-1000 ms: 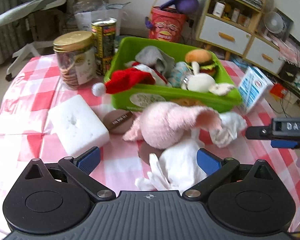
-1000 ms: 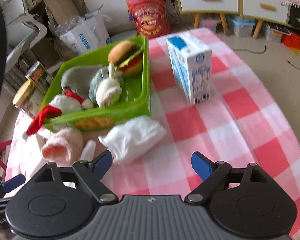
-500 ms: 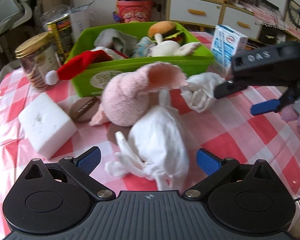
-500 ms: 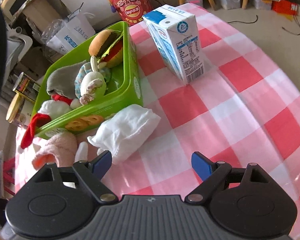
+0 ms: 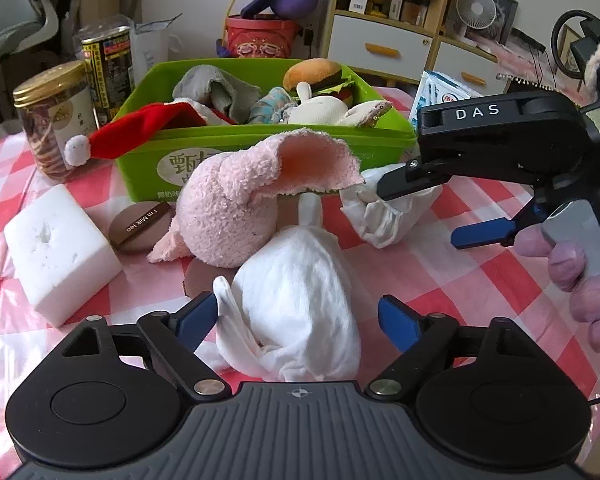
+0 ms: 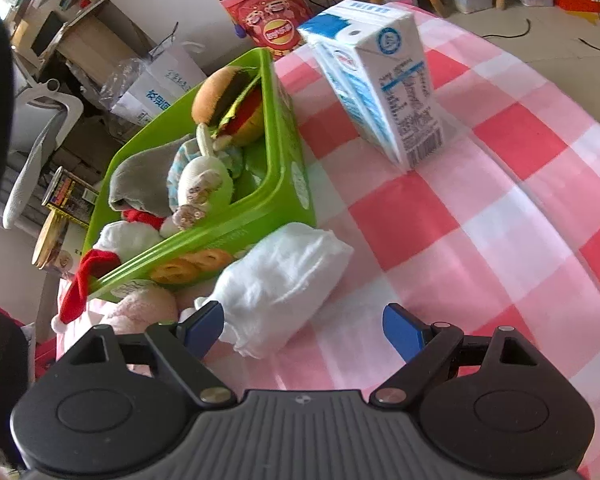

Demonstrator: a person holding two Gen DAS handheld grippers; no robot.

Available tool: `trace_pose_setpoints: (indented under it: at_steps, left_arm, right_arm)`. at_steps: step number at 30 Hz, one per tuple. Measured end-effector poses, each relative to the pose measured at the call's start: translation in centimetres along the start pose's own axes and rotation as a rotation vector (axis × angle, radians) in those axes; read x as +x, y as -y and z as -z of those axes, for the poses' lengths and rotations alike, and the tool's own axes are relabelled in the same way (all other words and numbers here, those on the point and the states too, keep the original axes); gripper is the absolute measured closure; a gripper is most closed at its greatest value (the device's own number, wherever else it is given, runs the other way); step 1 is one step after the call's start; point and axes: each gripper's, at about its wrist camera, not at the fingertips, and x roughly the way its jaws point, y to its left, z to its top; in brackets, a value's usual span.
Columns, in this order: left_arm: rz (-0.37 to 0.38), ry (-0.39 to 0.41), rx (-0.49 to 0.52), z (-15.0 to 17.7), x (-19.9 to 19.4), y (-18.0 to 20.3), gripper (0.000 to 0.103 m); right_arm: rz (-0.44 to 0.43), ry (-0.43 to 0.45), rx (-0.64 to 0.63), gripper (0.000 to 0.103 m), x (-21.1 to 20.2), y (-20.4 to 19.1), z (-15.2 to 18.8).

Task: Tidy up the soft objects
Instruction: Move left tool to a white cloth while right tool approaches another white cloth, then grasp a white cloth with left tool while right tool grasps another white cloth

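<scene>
Pickup stage: left gripper (image 5: 296,316) spread around white cloth (image 5: 296,312); right gripper (image 6: 303,322) spread at white bundle (image 6: 280,284). Next: squeeze, lift into green bin (image 5: 236,148).

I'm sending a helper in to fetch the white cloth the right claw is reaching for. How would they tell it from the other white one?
Start at the green bin on the checked tablecloth. At the bin's front corner nearest the milk carton lies a small white cloth bundle, beside the pink fuzzy cloth. The larger white cloth lies farther from the bin, between the left claw's fingers.
</scene>
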Motion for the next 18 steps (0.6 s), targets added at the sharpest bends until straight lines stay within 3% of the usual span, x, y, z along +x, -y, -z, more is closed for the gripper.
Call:
trace_pose_setpoints:
  at_steps: [18]
  left_arm:
    - [0.016, 0.006, -0.043, -0.1, -0.2, -0.9, 0.04]
  right_arm:
    - [0.011, 0.073, -0.108, 0.039, 1.6, -2.1, 0.4]
